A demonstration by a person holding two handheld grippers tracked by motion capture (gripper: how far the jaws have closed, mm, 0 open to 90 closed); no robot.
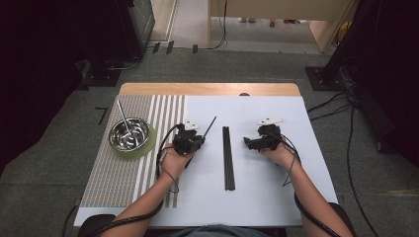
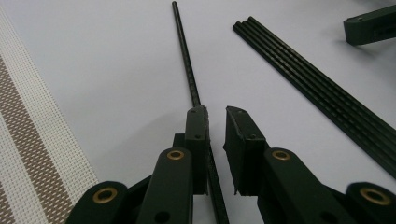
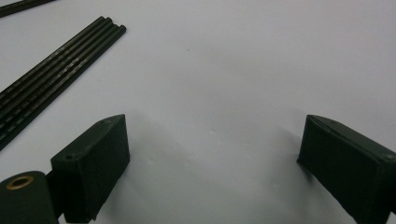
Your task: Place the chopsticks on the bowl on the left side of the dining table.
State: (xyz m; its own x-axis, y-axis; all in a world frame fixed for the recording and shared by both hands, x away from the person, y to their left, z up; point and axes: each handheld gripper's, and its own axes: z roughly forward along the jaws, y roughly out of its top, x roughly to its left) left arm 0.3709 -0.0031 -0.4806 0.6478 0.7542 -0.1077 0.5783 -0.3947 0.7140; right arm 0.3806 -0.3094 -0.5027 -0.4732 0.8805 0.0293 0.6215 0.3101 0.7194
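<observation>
**A:** Chopstick (image 2: 187,65), single black one, runs between the pads of the left claw (image 2: 215,122) and sticks out well ahead of the tips, lying against the left-hand pad. Would you call that a grip?

**B:** Barely. Pads are almost together with a sliver of gap, and I honestly can't tell if the far pad presses on it, so I'd call it let go, just resting there. Right claw (image 3: 212,140) is spread wide with nothing but bare white table (image 3: 224,70) between the pads.

**A:** And the others?

**B:** Bundle of chopsticks (image 1: 228,157) lies flat between the two claws, off to the right of the left one. Steel bowl (image 1: 129,134) with a chopstick in it sits on the striped mat (image 1: 118,177) well off to the left claw's other side.

**A:** How's it going to handle?

**B:** Light, stiff, thin and probably slick, so it'll want to roll or pivot. I'd pinch near the middle, square across the pads, not out at the end.
</observation>
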